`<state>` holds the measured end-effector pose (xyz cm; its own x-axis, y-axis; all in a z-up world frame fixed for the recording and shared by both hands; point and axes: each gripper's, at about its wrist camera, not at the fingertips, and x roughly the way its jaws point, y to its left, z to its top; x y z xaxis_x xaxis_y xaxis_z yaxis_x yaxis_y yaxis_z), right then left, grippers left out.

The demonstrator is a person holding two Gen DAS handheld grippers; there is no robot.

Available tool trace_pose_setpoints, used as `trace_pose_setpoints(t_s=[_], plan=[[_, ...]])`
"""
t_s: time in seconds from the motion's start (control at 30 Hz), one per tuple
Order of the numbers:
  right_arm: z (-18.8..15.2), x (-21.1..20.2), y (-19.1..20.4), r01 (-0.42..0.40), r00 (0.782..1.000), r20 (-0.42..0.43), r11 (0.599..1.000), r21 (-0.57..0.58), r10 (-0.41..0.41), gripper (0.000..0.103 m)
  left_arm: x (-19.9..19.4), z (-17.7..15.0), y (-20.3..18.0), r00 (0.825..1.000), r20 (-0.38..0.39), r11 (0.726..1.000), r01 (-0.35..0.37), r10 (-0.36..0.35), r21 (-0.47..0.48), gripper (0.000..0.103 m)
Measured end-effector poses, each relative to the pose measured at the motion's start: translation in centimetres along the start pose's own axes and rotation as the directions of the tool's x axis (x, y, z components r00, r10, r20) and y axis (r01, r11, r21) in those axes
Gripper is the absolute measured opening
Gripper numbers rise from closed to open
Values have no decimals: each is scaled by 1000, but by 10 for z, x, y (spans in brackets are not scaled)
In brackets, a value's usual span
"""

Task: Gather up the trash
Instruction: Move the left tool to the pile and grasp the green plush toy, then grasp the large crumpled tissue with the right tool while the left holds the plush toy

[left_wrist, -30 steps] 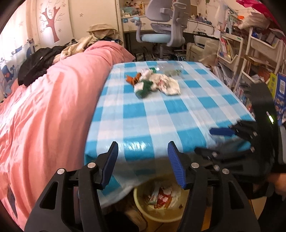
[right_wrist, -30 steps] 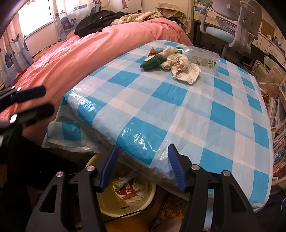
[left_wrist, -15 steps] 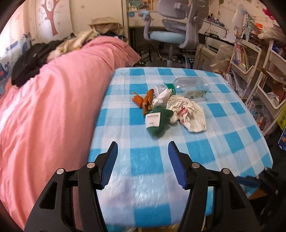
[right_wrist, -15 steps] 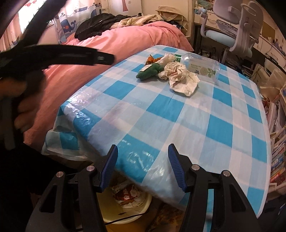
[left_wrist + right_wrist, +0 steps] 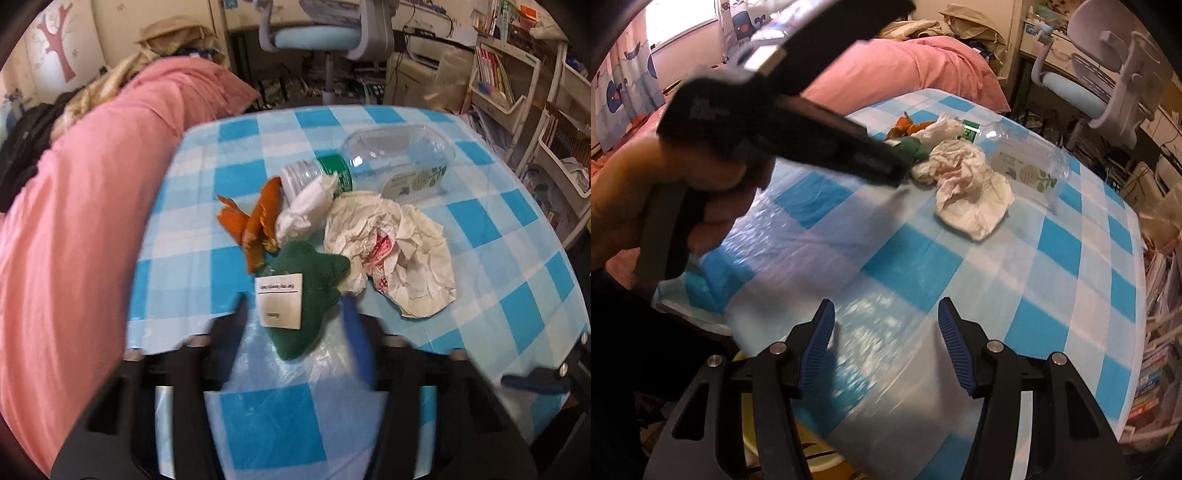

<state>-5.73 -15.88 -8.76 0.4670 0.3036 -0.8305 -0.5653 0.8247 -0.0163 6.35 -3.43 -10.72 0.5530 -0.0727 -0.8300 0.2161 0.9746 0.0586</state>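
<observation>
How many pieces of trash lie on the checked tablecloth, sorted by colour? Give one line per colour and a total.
Green: 1, the green cloth piece with a white label
Orange: 1, the orange peel
White: 2, the small white tissue and the large crumpled paper wrapper
Clear: 1, the plastic bottle
Total: 5

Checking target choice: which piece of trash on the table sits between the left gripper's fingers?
The green plush piece with the white label; the closing left gripper straddles it. The orange peel, crumpled paper and bottle lie beyond.
</observation>
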Motion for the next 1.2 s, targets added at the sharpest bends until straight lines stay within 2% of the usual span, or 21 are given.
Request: trace_pose_setpoints(t_s=[0.07,0.17,0.33,0.53,0.7,1.07,1.1,1.13,1.17,1.2], plan=[[4,2,-5,-5,1000,10,1000,15,5,57,3,2,2,1000,-1,1000,12,-12,-3,25],[8,6,-12,-7,1000,26,999,35,6,57,-4,6,10,999,3,998,52,-52,-33,19],[17,8,-18,-6,998,63,998,55,3,57,-27,18,21,991,69,989,116,-110,-89,19],[31,15,-33,-18,994,107,992,128,4,57,-37,30,24,977,119,969,195,-178,-154,19],[43,29,-41,-23,994,108,987,159,6,57,-40,38,28,971,140,962,218,-195,-166,19],[58,57,-50,4,996,84,987,163,-18,57,-35,51,45,970,151,957,220,-193,-190,19],[59,62,-50,8,997,74,988,154,-20,54,-36,52,47,969,154,956,219,-191,-193,19],[59,64,-50,8,998,65,988,151,-17,46,-36,53,49,969,158,956,218,-189,-198,19],[59,65,-50,7,998,64,989,149,-17,45,-37,54,51,969,161,955,217,-186,-202,19],[59,64,-49,4,998,62,991,137,-12,30,-37,54,53,970,164,955,214,-182,-206,19]])
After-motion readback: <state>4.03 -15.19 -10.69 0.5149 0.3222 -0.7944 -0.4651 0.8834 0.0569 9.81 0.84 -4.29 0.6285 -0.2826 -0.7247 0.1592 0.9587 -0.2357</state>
